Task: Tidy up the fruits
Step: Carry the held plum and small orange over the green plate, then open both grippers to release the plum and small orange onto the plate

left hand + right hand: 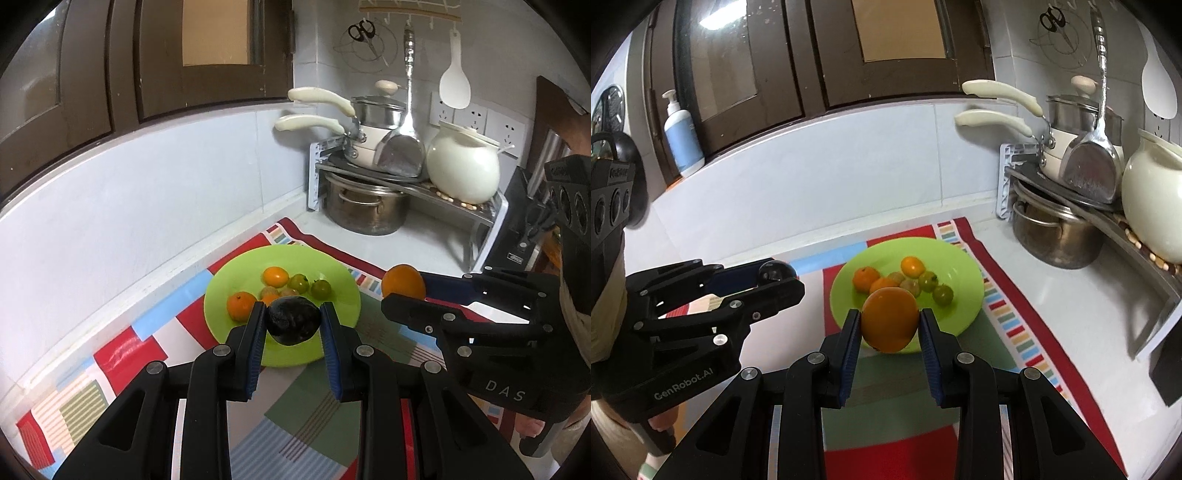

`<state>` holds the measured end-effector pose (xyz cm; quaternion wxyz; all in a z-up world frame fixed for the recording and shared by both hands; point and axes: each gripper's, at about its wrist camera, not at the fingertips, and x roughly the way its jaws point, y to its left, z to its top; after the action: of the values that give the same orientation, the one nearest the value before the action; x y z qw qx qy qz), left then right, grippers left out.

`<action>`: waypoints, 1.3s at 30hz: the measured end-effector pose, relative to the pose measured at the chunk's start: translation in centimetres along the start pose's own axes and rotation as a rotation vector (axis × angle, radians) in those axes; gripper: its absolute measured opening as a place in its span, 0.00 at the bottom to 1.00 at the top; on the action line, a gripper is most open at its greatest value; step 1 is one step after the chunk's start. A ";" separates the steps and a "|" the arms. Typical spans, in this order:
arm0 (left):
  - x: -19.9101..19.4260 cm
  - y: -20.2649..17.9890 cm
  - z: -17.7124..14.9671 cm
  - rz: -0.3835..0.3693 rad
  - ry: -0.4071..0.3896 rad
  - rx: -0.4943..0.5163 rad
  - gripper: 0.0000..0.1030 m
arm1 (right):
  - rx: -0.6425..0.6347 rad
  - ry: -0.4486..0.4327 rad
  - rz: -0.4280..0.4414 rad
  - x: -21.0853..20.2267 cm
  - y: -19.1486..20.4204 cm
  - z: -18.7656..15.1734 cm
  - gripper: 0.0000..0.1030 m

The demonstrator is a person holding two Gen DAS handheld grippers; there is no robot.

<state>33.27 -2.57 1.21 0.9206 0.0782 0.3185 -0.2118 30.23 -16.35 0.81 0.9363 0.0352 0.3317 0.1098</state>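
**Two fruits held over the plate**

The left gripper (293, 323) squeezes a dark, wrinkly round fruit (293, 321) above the near edge of the round green plastic plate (343, 295). The right gripper (890, 325) squeezes a big round orange (889, 319) beside it. Small orange and green fruits (912, 282) lie on the plate, on a bright striped cloth (1015, 325).

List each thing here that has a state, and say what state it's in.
left gripper: shut on the dark fruit, held above the plate
right gripper: shut on the large orange, held above the plate
green plate: on the cloth, holding several small fruits
saucepan: lid on
white jar: lid on
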 end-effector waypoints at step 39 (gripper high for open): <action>14.0 4.7 2.4 0.045 0.143 -0.045 0.29 | 0.027 0.147 -0.019 12.7 -4.0 2.7 0.32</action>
<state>46.55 -3.73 -5.52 0.9016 0.0794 0.3864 -0.1776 42.29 -17.26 -5.44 0.9098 0.0364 0.4015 0.0986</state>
